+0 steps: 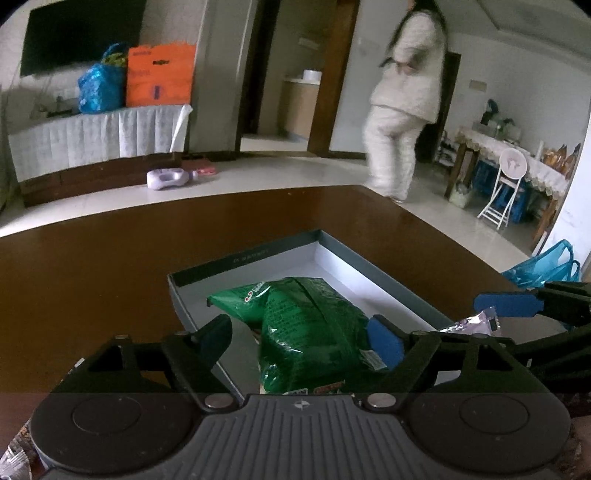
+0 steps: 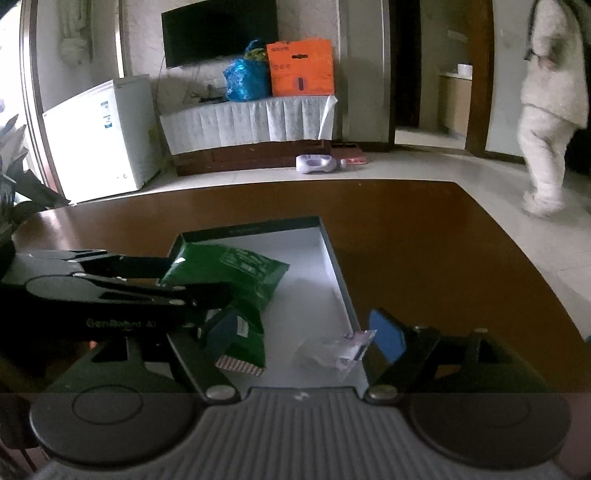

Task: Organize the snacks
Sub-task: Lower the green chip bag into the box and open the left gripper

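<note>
Box rims near both wide-open hand-held grippers, green bag seemingly loose inside.

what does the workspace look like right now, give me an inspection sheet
surface: dark brown table, glossy, bare around the box
job's things: shallow open box with a white inside; green snack bag lying in it; small purple-and-clear packet at the box's near right corner
clutter: crinkled wrapper at the lower left edge of the left wrist view
grippers: left gripper open, fingers either side of the green snack bag, pads not pressing it; right gripper open, small packet lying free between its fingers
cables: nothing seen
surroundings: person in pale clothes walking by the doorway; wall TV; orange bag; white chest freezer; folding chair
</note>
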Motion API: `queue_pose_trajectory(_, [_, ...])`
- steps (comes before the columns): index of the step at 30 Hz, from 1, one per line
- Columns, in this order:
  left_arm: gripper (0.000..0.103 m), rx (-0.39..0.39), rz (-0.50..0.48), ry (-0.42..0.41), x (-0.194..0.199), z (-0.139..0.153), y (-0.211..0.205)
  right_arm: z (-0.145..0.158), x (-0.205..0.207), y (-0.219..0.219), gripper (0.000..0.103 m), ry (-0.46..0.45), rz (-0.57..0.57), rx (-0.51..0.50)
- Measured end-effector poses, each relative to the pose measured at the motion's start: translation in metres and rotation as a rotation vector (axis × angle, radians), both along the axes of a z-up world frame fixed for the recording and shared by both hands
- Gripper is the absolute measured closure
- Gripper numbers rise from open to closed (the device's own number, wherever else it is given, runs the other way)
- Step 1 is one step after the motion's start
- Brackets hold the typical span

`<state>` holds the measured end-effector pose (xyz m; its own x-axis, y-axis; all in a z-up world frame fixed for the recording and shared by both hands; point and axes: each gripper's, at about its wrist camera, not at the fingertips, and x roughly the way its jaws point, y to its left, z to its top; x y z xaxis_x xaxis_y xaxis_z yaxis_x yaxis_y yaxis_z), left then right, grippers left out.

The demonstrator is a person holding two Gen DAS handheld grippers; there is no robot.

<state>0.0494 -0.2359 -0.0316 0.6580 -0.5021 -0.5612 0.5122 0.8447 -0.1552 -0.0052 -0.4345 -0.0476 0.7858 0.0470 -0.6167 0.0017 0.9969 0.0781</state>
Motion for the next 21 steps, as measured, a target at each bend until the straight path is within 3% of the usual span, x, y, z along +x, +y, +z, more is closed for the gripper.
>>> queue_pose_trajectory(8, [0.016, -0.030, 0.010, -0.065, -0.005, 0.014, 0.014, 0.015, -0.017, 0.002, 0.023, -0.093, 0.015, 0.025])
queue_pose_trajectory(13, [0.015, -0.076, 0.055, -0.128, -0.007, 0.029, 0.030, 0.032, -0.031, 0.000, 0.023, -0.208, -0.008, 0.017])
queue_pose_trajectory(21, [0.011, -0.083, 0.113, -0.135, -0.006, 0.037, 0.057, 0.042, -0.035, 0.012, 0.023, -0.201, 0.022, 0.008])
